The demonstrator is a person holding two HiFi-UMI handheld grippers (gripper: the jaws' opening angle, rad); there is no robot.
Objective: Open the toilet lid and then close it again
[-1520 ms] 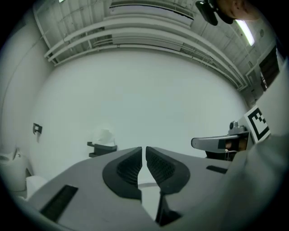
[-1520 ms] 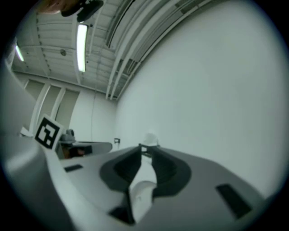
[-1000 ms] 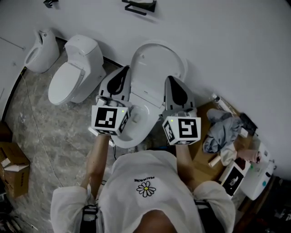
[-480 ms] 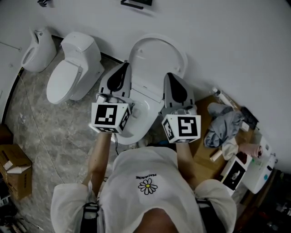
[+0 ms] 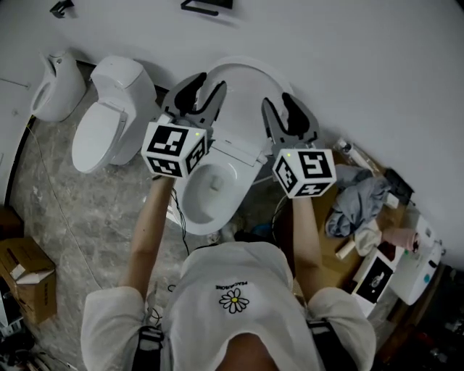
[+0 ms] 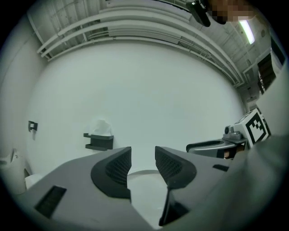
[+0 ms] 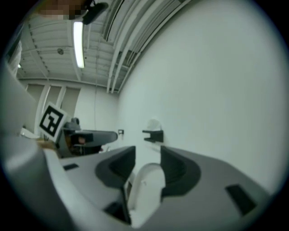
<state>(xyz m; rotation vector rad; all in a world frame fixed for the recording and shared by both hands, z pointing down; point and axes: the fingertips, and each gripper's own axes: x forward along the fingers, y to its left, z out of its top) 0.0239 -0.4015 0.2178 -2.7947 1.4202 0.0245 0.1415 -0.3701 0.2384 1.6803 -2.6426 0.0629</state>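
Note:
The white toilet's lid (image 5: 246, 90) stands upright against the wall, above the open bowl (image 5: 210, 190). My left gripper (image 5: 204, 87) is at the lid's left edge, my right gripper (image 5: 284, 105) at its right edge. Both pairs of jaws have just been opening and now stand open. In the left gripper view the left gripper (image 6: 142, 155) has a clear gap, with the lid's rim (image 6: 143, 177) showing beyond it. Seen from the right gripper view, the lid's edge (image 7: 146, 189) rises between the parted jaws of the right gripper (image 7: 148, 155); no firm pinch shows.
A second white toilet (image 5: 109, 116) and a wall-hung white fixture (image 5: 51, 83) stand to the left. At the right a wooden platform (image 5: 326, 253) carries a grey cloth (image 5: 355, 203) and small items. A cardboard box (image 5: 25, 282) sits at the lower left. A black shelf (image 5: 206, 7) hangs on the wall.
Both grippers moved forward toward the wall, up to the lid's edges. Their jaws, shut in the earlier frames, now stand apart. The lid stayed upright.

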